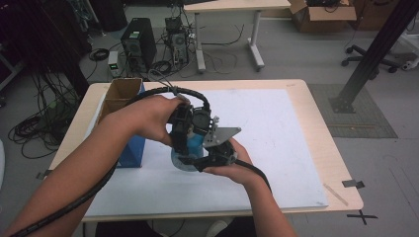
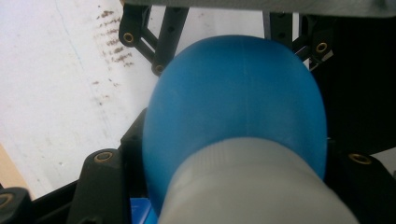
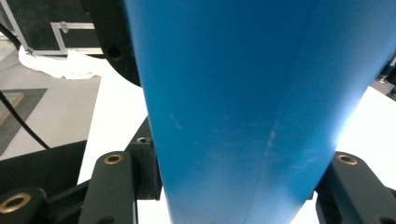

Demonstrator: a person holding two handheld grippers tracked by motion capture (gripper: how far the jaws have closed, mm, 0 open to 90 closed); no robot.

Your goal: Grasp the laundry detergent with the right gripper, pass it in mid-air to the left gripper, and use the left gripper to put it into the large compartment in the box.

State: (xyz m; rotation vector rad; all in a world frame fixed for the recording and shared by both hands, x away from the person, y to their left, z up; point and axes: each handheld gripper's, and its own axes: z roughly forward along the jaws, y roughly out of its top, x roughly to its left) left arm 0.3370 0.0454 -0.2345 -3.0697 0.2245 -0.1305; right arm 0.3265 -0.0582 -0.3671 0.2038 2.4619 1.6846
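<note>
Both hands meet over the white mat (image 1: 276, 148), just right of the blue box (image 1: 132, 150). The left gripper (image 1: 185, 140) points down, the right gripper (image 1: 210, 157) lies level. Both are clamped on one smooth, rounded blue object (image 2: 233, 107) with a grey ribbed end.

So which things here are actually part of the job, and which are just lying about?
In use:
- blue plastic bottle with a pale grey cap, gripped by both tools
- left tool
- right tool

Lying about:
- open brown cardboard box at the table's left edge
- white sheet covering the table
</note>
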